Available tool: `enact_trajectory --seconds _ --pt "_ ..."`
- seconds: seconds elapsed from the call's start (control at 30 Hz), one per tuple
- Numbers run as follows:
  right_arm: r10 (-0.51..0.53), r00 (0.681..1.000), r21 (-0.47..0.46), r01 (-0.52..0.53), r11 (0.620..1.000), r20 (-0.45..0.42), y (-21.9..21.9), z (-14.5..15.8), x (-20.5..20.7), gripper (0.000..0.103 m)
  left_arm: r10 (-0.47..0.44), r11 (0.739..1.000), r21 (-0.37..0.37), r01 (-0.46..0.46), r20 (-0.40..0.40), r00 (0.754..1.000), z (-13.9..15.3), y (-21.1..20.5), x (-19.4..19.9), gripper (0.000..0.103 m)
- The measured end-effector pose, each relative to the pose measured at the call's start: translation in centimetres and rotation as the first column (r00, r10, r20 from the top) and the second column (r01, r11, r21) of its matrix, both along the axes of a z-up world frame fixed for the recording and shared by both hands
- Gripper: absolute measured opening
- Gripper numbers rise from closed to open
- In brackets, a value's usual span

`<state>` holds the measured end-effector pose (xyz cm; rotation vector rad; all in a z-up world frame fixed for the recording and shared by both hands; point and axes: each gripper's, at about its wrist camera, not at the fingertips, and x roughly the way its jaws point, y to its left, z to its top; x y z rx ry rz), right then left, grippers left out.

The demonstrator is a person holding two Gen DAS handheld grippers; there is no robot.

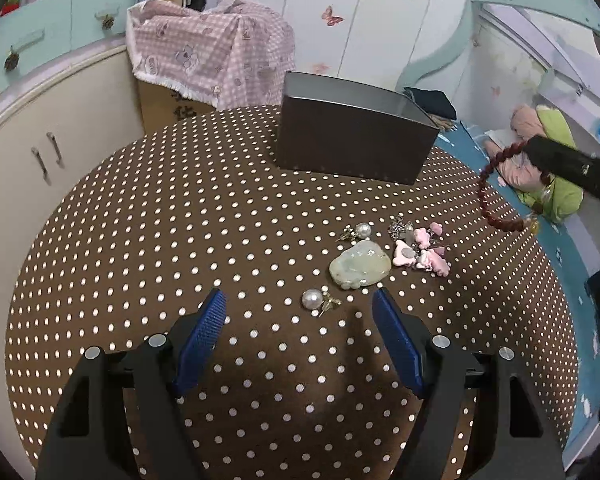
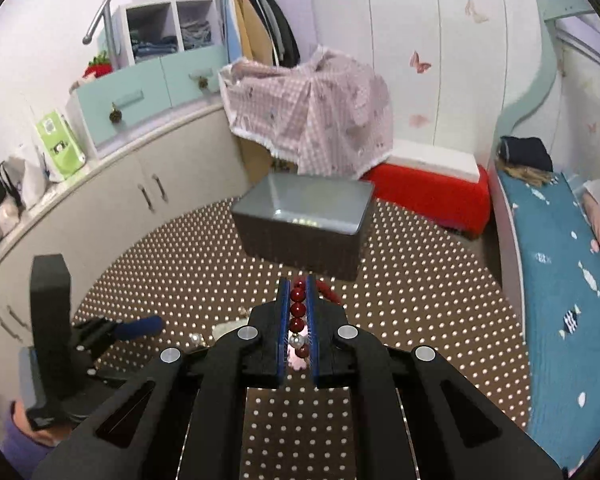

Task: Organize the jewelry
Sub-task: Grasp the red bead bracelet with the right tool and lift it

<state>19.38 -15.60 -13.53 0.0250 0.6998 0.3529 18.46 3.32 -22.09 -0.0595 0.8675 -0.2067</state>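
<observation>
Round table (image 1: 140, 240) under a brown cloth with white dots, in a bedroom; curved cream cabinets on one side of it, a blue-covered bed (image 2: 560, 280) on the other.

Right gripper (image 2: 298, 284): blue pads drawn close together, clamped on a red bead bracelet (image 2: 298, 308). Four or five beads sit in a row in the narrow slot between the pads; the rest of the loop hangs out past the tips, toward the grey box (image 2: 304, 224). From the left wrist view the same bracelet (image 1: 496, 196) dangles in the air off the black finger, above the table's bed-side edge and clear of the cloth.

Left gripper (image 1: 298, 300): fingers spread wide, nothing between the pads. It hovers low over the cloth. A pearl earring (image 1: 318, 300) lies just ahead of the gap, nearer the right-hand pad. The pale green jade pendant (image 1: 358, 266) lies just beyond that pad's tip.

Farther out from the pendant: a second pearl earring (image 1: 358, 232) on the box side, and a cluster of pink charms (image 1: 420, 252) with a small silver piece on the bed side, touching or nearly so.

Grey box stands open-topped at the far side of the table, well apart from the jewellery pile. Bare cloth runs between pile and box. The box's inside looks smooth and grey in the right wrist view. Behind it, a pink checked cloth (image 1: 212, 52) draped over a cardboard carton.
</observation>
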Motion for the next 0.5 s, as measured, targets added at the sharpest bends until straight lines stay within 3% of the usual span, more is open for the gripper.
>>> enact_trajectory --seconds 0.1,0.17,0.23,0.3,0.37,0.5 --pt "-0.004 1.000 0.010 0.004 1.000 -0.012 -0.5 -0.1 0.4 0.008 0.012 0.999 0.047 -0.011 -0.027 1.000 -0.4 -0.5 0.7 0.071" --pt "-0.006 1.000 0.020 0.007 1.000 -0.023 -0.8 -0.5 0.5 0.008 0.007 0.998 0.066 -0.005 -0.030 1.000 -0.3 -0.8 0.6 0.060" --pt "-0.006 0.999 0.020 0.007 1.000 -0.036 -0.9 -1.1 0.6 0.008 0.008 0.995 0.095 -0.005 -0.033 0.999 -0.3 -1.0 0.8 0.058" --pt "-0.008 0.999 0.024 0.009 1.000 -0.048 -1.0 -1.7 0.8 0.008 0.012 0.989 0.145 -0.008 -0.031 0.999 -0.3 -1.4 1.1 0.043" --pt "-0.011 0.999 0.027 0.012 1.000 -0.051 -1.1 -1.9 1.0 0.008 0.004 0.989 0.147 0.000 -0.028 1.000 -0.2 -1.4 1.1 0.019" --pt "-0.011 0.998 0.032 0.013 0.999 -0.058 -1.3 -2.2 1.4 0.008 -0.001 0.995 0.103 0.004 -0.031 1.000 -0.2 -0.5 1.1 0.017"
